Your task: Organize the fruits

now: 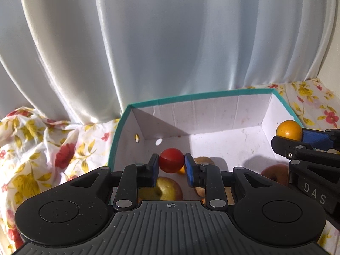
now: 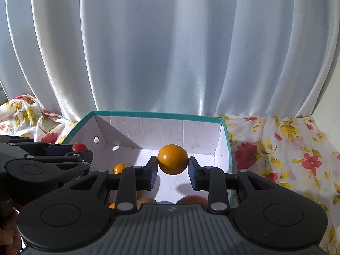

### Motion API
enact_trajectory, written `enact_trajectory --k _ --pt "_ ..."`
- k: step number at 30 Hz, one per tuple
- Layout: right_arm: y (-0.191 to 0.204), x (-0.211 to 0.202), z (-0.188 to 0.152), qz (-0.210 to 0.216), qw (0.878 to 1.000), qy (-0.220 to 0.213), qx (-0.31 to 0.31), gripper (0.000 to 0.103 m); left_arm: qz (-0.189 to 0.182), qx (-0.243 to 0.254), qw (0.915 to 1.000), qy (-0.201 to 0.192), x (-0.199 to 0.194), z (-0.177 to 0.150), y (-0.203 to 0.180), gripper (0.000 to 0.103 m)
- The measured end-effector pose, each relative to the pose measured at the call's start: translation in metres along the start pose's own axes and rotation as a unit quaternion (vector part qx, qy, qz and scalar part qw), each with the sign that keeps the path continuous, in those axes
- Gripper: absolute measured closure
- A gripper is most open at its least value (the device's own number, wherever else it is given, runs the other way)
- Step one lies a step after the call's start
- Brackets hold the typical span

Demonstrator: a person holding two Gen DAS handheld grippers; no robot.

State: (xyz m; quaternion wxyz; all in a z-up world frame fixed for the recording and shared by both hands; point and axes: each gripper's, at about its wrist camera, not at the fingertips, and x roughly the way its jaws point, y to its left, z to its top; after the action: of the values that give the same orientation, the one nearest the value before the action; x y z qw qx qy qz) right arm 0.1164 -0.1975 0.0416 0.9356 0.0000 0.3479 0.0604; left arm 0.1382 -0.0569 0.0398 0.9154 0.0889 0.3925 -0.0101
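Observation:
My left gripper is shut on a small red round fruit, held over the near left part of a white box with a teal rim. My right gripper is shut on a small orange fruit over the same box. Each gripper shows in the other's view: the right one with the orange fruit at the right edge, the left one with the red fruit at the left. Below lie a yellow-red apple, another apple and a small orange fruit.
The box sits on a wrinkled cloth with red and yellow flowers, which spreads to both sides. A white pleated curtain hangs right behind the box. Part of a person's hand shows at the lower left in the right wrist view.

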Motion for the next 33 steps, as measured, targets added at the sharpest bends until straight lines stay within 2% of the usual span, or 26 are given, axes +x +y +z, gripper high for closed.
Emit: enact_trajectory --k 10,13,15,16,17,19,22,25,31,33 --pt "0.005 0.024 -0.012 -0.006 0.998 0.054 -0.019 0.073 0.000 0.004 0.9991 0.043 0.026 -0.009 -0.001 0.073" --pt "0.007 0.030 -0.016 -0.005 0.997 0.070 -0.023 0.072 0.000 0.008 0.9985 0.054 0.030 -0.013 -0.001 0.070" --pt "0.008 0.029 -0.016 -0.008 0.997 0.068 -0.023 0.062 0.005 0.012 0.9984 0.054 0.029 -0.015 -0.002 0.058" --pt "0.007 0.027 -0.016 -0.009 0.998 0.065 -0.021 0.051 0.006 0.013 0.9985 0.053 0.028 -0.016 -0.002 0.045" --pt "0.007 0.025 -0.016 -0.010 0.998 0.061 -0.019 0.042 0.009 0.014 0.9986 0.051 0.026 -0.016 -0.002 0.040" --pt "0.005 0.019 -0.016 -0.023 0.998 0.053 -0.015 0.033 0.008 0.018 0.9990 0.040 0.021 -0.017 -0.002 0.039" --pt "0.000 0.011 -0.016 -0.042 0.998 0.044 -0.007 0.014 0.016 0.017 0.9990 0.037 0.015 -0.018 0.000 0.025" --pt "-0.005 0.002 -0.017 -0.053 0.998 0.036 0.001 0.000 0.016 0.014 0.9992 0.033 0.009 -0.020 0.002 0.020" --pt "-0.003 -0.020 -0.016 -0.072 0.997 0.027 0.014 0.000 0.014 0.034 0.9987 0.037 -0.007 -0.020 0.002 0.014" --pt "0.000 -0.026 -0.013 -0.080 0.996 0.047 0.011 0.000 0.014 0.047 0.9983 0.032 -0.014 -0.021 0.001 0.014"
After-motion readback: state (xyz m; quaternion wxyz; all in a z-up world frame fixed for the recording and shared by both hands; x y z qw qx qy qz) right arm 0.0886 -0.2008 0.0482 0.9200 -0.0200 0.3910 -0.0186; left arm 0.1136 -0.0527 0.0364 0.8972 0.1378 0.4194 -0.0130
